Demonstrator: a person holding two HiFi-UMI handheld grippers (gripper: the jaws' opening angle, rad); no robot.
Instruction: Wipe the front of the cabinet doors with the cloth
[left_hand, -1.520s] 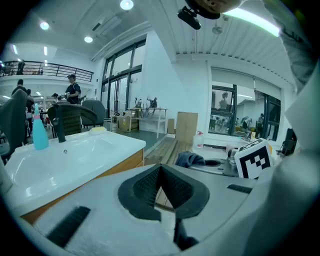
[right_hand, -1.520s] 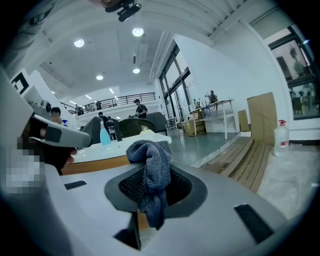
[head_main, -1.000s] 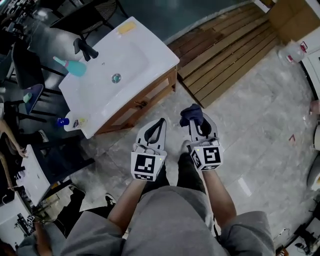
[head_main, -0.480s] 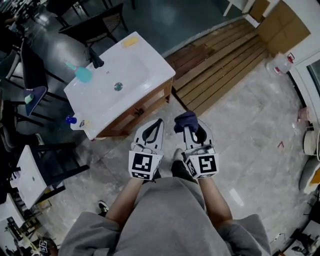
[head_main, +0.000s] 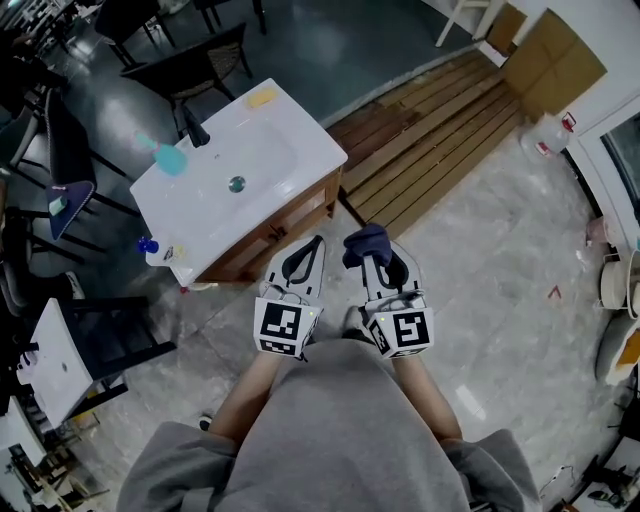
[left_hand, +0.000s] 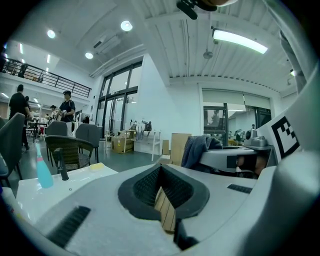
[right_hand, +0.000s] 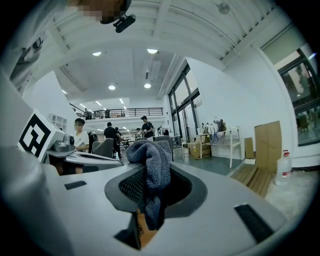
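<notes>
Flooring: pale veined tile, glossy; its widest open stretch lies to the person's right and ahead-right.
Slatted wooden platform: laid diagonally beyond the cabinet's far corner, near edge meeting the tile.
Cabinet: wood, doors facing the person, capped by a white sink top that overhangs it. Its front stands just ahead of both grippers and apart from them, with a narrow strip of tile between.
On the sink top: black tap, teal bottle, yellow sponge.
Dark chairs: crowded along the far and left sides.
Left gripper: jaw tips brought together, nothing between them.
Right gripper: jaws clamped on the cloth, dark blue, bunched above the tips, held in the air near the cabinet's right front corner, not touching it.
</notes>
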